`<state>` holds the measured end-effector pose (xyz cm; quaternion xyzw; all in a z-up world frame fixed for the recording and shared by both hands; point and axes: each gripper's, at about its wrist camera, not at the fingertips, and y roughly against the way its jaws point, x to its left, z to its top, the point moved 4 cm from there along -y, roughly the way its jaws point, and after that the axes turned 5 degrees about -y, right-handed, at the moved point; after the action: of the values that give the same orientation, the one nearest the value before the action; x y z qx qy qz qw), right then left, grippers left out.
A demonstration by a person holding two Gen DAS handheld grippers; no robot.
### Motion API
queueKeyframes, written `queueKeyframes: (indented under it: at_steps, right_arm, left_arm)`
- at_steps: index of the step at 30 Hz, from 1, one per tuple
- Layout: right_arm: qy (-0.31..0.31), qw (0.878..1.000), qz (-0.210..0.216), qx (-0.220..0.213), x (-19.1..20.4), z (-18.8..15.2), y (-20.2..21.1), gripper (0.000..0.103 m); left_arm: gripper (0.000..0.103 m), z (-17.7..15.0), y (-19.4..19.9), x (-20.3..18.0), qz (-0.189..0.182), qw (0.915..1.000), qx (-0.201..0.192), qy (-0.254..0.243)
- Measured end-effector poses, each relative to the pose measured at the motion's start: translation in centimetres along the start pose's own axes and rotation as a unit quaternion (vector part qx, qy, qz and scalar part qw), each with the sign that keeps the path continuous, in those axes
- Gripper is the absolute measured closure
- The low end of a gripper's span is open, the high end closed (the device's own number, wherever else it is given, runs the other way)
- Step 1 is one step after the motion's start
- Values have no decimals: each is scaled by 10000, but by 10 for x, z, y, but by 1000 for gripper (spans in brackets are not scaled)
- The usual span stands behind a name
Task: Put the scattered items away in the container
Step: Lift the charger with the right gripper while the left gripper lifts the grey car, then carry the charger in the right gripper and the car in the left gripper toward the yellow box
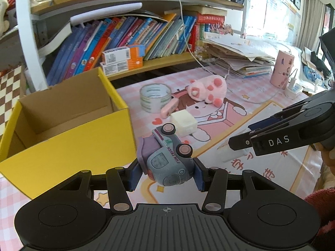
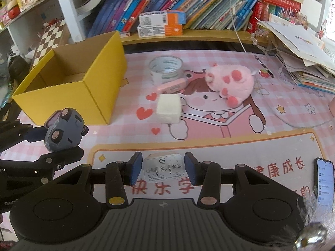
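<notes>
Clamping one toy truck, left claw; right claw straddles one charger, grip unclear.

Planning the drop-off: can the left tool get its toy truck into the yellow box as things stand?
Probably yes. The left tool grips the toy truck right beside the yellow box, whose top is open and looks empty; nothing stands between them.

box 1; truck 1; tape roll 1; plush 1; chargers 2
</notes>
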<state>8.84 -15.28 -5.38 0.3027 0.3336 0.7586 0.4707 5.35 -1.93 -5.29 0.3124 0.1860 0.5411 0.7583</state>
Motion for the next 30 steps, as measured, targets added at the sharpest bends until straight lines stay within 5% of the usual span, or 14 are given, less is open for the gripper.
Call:
queueKeyframes:
  at_steps: [30]
  right_arm:
    - [741, 9971, 66, -177, 82, -2, 5, 61]
  left_arm:
    - [54, -28, 49, 66, 380, 9967, -505, 507]
